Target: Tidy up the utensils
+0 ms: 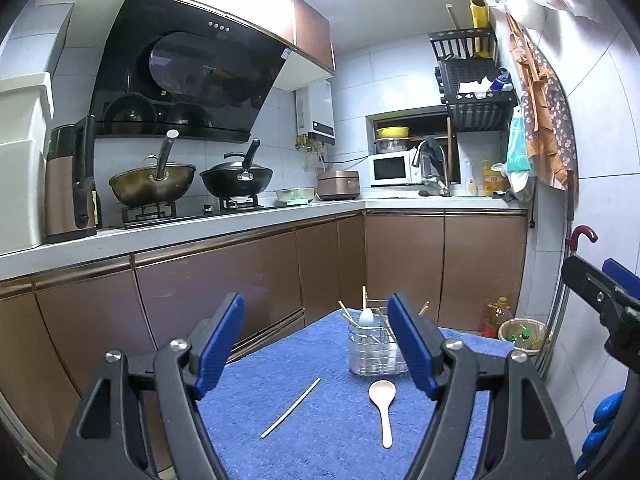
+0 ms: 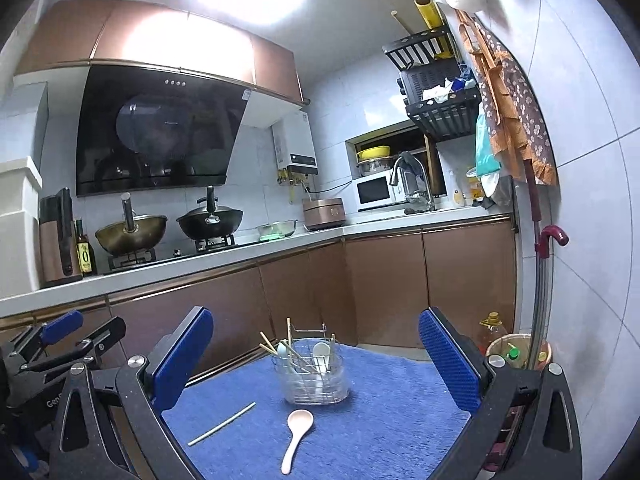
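A clear utensil holder [image 1: 374, 350] [image 2: 313, 376] with a wire frame stands on the blue cloth [image 1: 320, 420] [image 2: 380, 420], with chopsticks and spoons standing in it. In front of it lie a pale spoon [image 1: 383, 402] [image 2: 297, 434] and, to its left, a single chopstick [image 1: 291, 407] [image 2: 222, 423]. My left gripper [image 1: 318, 344] hovers open above the cloth, empty. My right gripper [image 2: 316, 360] is open too, nothing between its fingers. The right gripper [image 1: 600, 296] shows at the edge of the left wrist view, the left gripper [image 2: 68, 340] at the left of the right wrist view.
Brown cabinets [image 1: 240, 272] run under an L-shaped counter with two woks [image 1: 236, 178], a kettle [image 1: 70, 188], a rice cooker [image 1: 338, 186] and a microwave [image 1: 390, 168]. An oil bottle [image 2: 493, 330] and a bin [image 2: 516, 350] stand on the floor at the right, by the wall.
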{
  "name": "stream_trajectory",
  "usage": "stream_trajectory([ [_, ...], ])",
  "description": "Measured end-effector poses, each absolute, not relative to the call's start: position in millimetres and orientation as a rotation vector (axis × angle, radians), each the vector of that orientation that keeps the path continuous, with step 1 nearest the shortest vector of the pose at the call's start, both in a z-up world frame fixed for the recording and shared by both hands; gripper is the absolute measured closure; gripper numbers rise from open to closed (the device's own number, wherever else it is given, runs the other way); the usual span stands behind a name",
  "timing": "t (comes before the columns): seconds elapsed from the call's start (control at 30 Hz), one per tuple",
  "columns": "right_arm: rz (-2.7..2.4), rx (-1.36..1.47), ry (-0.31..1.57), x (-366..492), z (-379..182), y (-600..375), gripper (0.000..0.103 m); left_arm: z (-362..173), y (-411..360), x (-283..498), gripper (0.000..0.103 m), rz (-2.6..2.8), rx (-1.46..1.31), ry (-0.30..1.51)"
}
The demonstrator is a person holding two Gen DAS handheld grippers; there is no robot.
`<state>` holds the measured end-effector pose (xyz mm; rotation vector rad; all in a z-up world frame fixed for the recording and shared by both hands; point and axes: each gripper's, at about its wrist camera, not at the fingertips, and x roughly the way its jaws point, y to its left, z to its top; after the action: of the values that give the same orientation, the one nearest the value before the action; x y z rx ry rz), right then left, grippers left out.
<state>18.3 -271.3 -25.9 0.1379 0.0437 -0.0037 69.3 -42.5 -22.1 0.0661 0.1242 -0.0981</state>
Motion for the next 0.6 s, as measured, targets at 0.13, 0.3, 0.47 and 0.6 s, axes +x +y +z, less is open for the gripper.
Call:
stream_trajectory([
  [0.13,-0.007,0.120,0.061,16,-26,-269,0.000,-22,-44,64,0.031,-0.080,0.080,0.121],
  [0.3,0.001,0.120,0.071,13,-27,-268,0.000,-23,-46,61,0.031,-0.063,0.096,0.113],
  [0.47,-0.031,0.082,0.091,14,-28,-262,0.000,-27,-42,65,0.031,-0.063,0.088,0.134],
  [0.6,-0.083,0.032,0.097,12,-30,-252,0.000,-30,-39,65,0.031,-0.060,0.076,0.140],
])
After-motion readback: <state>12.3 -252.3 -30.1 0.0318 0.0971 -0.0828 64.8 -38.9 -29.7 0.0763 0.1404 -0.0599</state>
